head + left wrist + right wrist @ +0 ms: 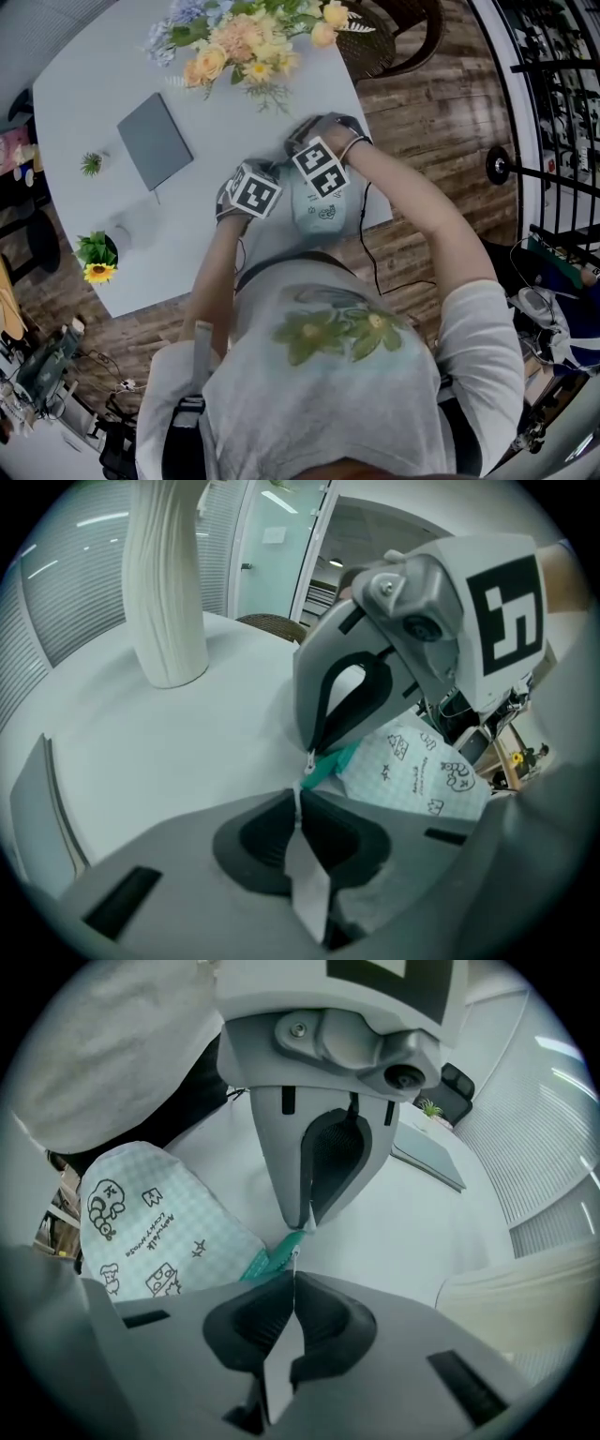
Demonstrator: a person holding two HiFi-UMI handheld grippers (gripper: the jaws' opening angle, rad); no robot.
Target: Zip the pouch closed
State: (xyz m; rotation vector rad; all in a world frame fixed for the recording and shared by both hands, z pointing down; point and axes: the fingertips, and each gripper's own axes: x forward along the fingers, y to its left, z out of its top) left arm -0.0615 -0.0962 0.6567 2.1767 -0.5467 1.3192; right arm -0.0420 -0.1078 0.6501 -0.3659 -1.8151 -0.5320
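A mint checked pouch (325, 211) with doodle print lies on the white table (234, 103) near its front edge, under both grippers. In the left gripper view the pouch (422, 771) shows its teal zipper end (323, 769). My left gripper (300, 803) is shut on the pouch's pale edge at that end. Tip to tip with it, my right gripper (312, 752) is shut on the small zipper pull (308, 760). The right gripper view shows the same meeting: right gripper (294, 1279) below, left gripper (310, 1218) above, the teal zipper (272, 1258) between them. The zipper's length is hidden.
A flower bouquet (248, 42) in a white vase (169, 592) stands at the table's far side. A grey notebook (155, 141) lies to the left, with a small plant (91, 164) and a sunflower pot (97, 255). A wicker chair (389, 37) stands beyond the table.
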